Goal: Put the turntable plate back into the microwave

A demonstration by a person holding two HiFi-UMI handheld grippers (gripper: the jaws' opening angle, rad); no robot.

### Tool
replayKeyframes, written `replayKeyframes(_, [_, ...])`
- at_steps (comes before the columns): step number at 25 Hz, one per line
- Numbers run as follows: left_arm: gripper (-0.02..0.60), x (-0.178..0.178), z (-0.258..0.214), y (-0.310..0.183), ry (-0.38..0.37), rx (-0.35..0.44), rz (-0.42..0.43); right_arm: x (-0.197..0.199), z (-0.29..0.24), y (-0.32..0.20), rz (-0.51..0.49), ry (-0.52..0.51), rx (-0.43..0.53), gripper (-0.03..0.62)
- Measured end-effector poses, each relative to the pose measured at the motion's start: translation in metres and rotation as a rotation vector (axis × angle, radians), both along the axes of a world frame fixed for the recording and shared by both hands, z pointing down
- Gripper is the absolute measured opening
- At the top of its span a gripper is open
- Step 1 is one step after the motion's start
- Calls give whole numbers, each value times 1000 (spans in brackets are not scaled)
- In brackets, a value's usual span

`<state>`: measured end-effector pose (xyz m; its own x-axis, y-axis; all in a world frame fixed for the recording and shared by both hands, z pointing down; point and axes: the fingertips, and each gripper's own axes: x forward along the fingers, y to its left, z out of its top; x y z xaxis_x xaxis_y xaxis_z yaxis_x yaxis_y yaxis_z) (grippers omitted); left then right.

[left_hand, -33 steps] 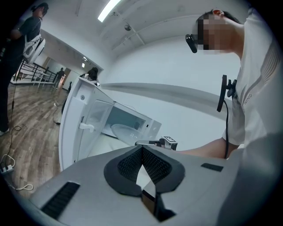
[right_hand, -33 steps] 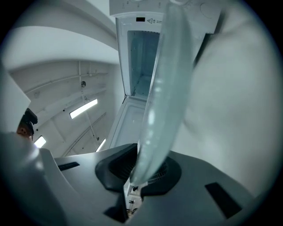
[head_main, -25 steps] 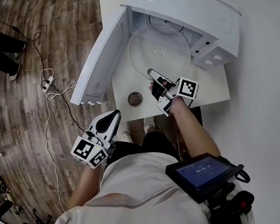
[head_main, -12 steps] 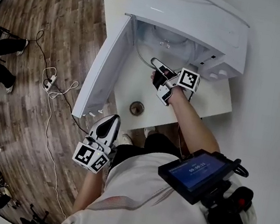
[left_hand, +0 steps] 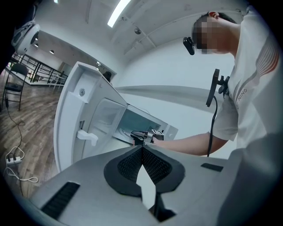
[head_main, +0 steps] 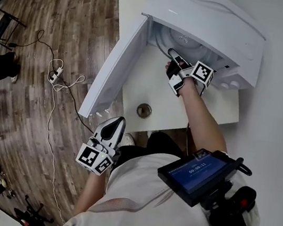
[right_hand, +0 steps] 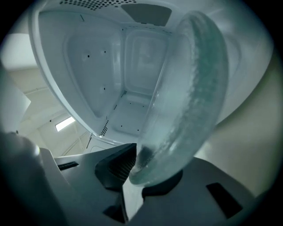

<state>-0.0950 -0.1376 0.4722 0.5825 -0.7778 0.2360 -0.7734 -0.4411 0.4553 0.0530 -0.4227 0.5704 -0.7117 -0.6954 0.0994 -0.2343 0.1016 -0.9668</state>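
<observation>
Head view, looking steeply down: a white microwave [head_main: 209, 19] sits at the upper right of the frame on a white table [head_main: 134, 90]. Its door [head_main: 118, 66] is swung open toward the left. My right gripper [head_main: 173, 55] reaches into the opening just above centre. The glass plate [head_main: 169, 38] shows as a pale curved shape inside that opening, right at the gripper's tip. A small round ring [head_main: 144, 109] lies alone on the table near centre. My left gripper [head_main: 117, 121] hangs at lower centre-left, near the table's front edge and well apart from the microwave.

Left gripper view: its two dark pads [left_hand: 129, 165] meet at lower centre, pressed together with nothing between them. Beyond them the open door stands at the left, and the right gripper is at mid-frame at the microwave's mouth.

Right gripper view: the jaws are clamped on the rim of the glass plate, which rises tilted on edge from lower centre to the upper right. The white inside of the microwave fills the upper left behind it. I cannot tell whether the plate touches the oven floor
</observation>
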Motion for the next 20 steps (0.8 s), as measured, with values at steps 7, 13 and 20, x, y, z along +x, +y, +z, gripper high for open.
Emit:
replayKeyframes(7, [9, -4, 1, 1, 9, -2, -33, 9, 3, -28, 68, -1, -30, 48])
replayKeyframes(13, [9, -6, 2, -2, 16, -6, -53, 9, 1, -49, 129, -19, -58, 51])
replayKeyframes(20, [9, -8, 1, -1, 20, -5, -64, 12, 5, -67, 204, -26, -78, 51])
